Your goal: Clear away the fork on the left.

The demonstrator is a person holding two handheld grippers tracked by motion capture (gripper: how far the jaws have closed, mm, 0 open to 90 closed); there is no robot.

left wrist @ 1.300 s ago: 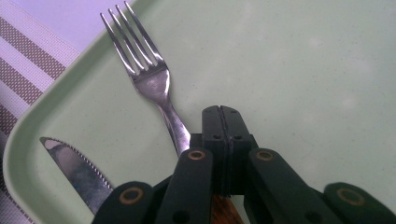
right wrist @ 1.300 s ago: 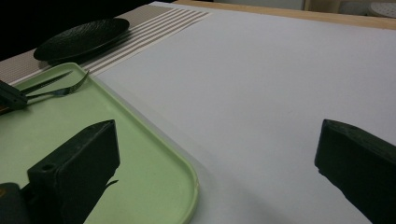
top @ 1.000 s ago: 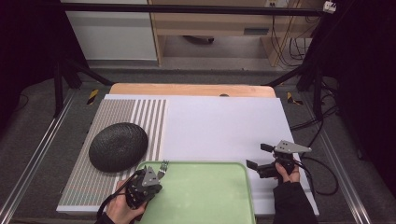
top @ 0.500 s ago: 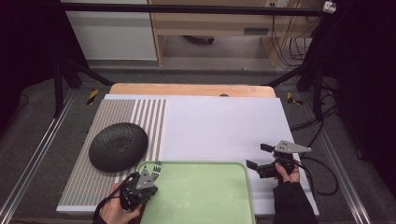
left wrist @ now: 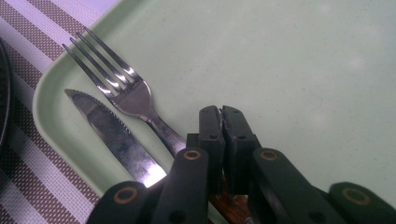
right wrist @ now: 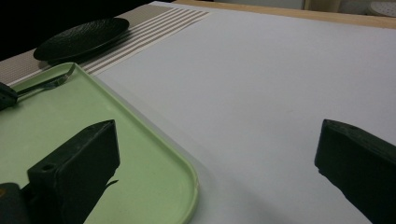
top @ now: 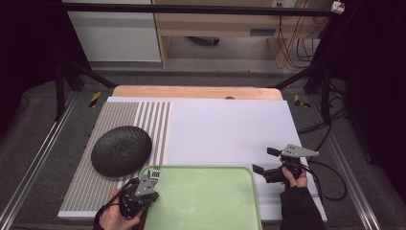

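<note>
A fork [left wrist: 123,91] and a serrated knife [left wrist: 109,130] lie side by side in the far left corner of the pale green tray [top: 210,201]. My left gripper [left wrist: 222,112] is low over their handles. Its jaws stand a narrow slit apart and have just been opening. The fork's brown wooden handle [left wrist: 229,205] runs under and between them at their base. From above, the left gripper [top: 146,184] sits at the tray's left rim, with the fork [top: 155,171] just past it. My right gripper [top: 263,160] is wide open over the white mat, right of the tray, and holds nothing.
A dark textured plate [top: 120,150] rests on the striped placemat [top: 143,115] left of the tray, close to its corner. The white mat [top: 225,129] stretches beyond the tray. A wooden board [top: 196,92] runs along the far edge.
My left gripper has shifted a little to the left along the tray's rim, and the fork has come with it. The right hand has kept still.
</note>
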